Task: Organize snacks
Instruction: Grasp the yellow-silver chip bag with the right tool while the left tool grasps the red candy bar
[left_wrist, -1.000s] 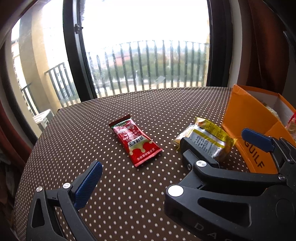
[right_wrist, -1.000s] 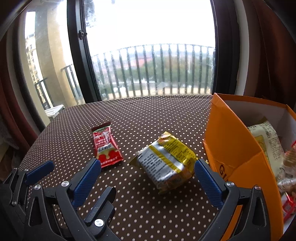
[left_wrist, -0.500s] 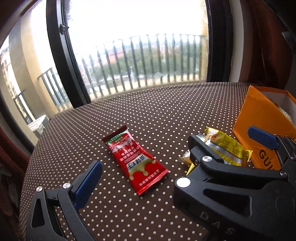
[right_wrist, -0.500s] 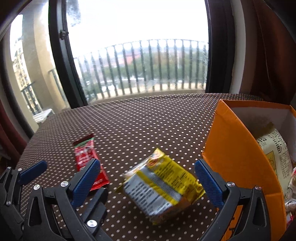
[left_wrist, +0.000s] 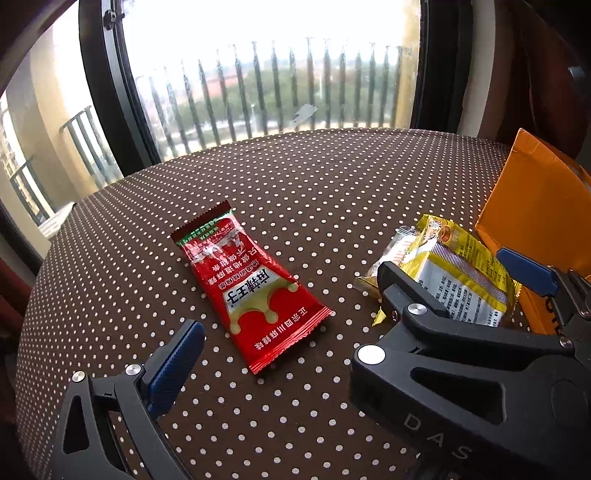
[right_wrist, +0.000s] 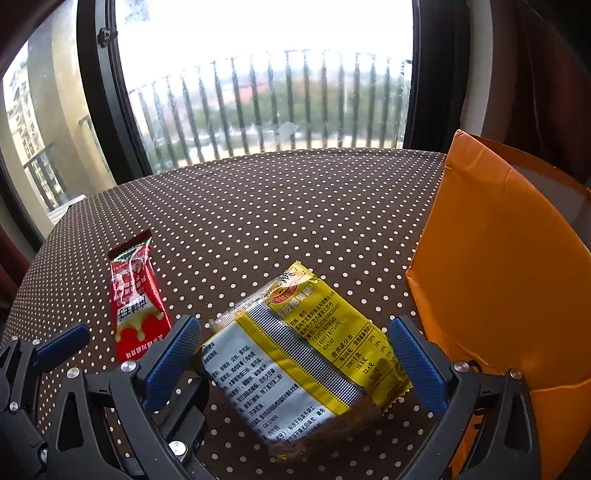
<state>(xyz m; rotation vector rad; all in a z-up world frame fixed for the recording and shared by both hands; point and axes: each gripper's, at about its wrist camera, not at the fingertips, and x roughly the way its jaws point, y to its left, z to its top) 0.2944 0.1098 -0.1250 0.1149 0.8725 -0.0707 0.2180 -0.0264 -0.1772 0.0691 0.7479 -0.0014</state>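
A red snack packet (left_wrist: 251, 288) lies flat on the dotted brown table (left_wrist: 314, 192); it also shows in the right wrist view (right_wrist: 136, 299). A yellow and silver snack pack (right_wrist: 303, 354) lies by the orange box (right_wrist: 498, 277). My right gripper (right_wrist: 295, 365) is open, its blue pads on either side of the yellow pack, apart from it. In the left wrist view the right gripper (left_wrist: 458, 284) covers part of the yellow pack (left_wrist: 454, 269). My left gripper shows only its left finger (left_wrist: 173, 365), wide open, just short of the red packet.
The orange box (left_wrist: 535, 210) stands open at the table's right edge. A large window with a black frame (left_wrist: 107, 96) and balcony railing lies beyond the far table edge. Dark curtains (right_wrist: 546, 81) hang at the right.
Both grippers moved forward and lower toward the table. The right gripper's pads now straddle the yellow pack. The red packet sits closer to the left gripper.
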